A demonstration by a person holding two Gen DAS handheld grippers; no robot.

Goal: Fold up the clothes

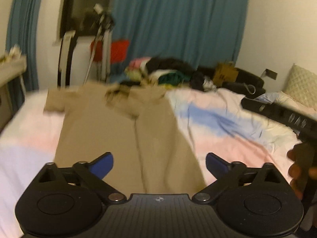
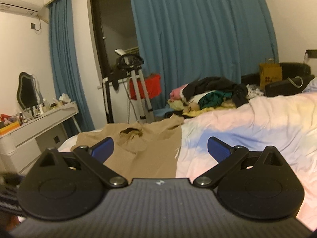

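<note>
A tan shirt [image 1: 122, 130] lies spread on the bed [image 1: 227, 138], collar at the far end, its right side folded inward along a lengthwise crease. My left gripper [image 1: 159, 165] is open and empty, hovering over the shirt's near hem. The right gripper's body [image 1: 287, 117] shows at the right edge of the left wrist view, held by a hand. In the right wrist view the shirt [image 2: 146, 148] lies ahead and to the left. My right gripper [image 2: 160, 148] is open and empty above the shirt's right edge and the bed [image 2: 257, 130].
A pile of mixed clothes [image 2: 210, 95] sits at the bed's far end, beside a black chair with a yellow bag [image 2: 270, 75]. A white dresser [image 2: 39, 123] stands at the left. A tripod stand [image 2: 136, 91] and blue curtains [image 2: 198, 39] are behind the bed. A pillow [image 1: 303, 85] lies at the right.
</note>
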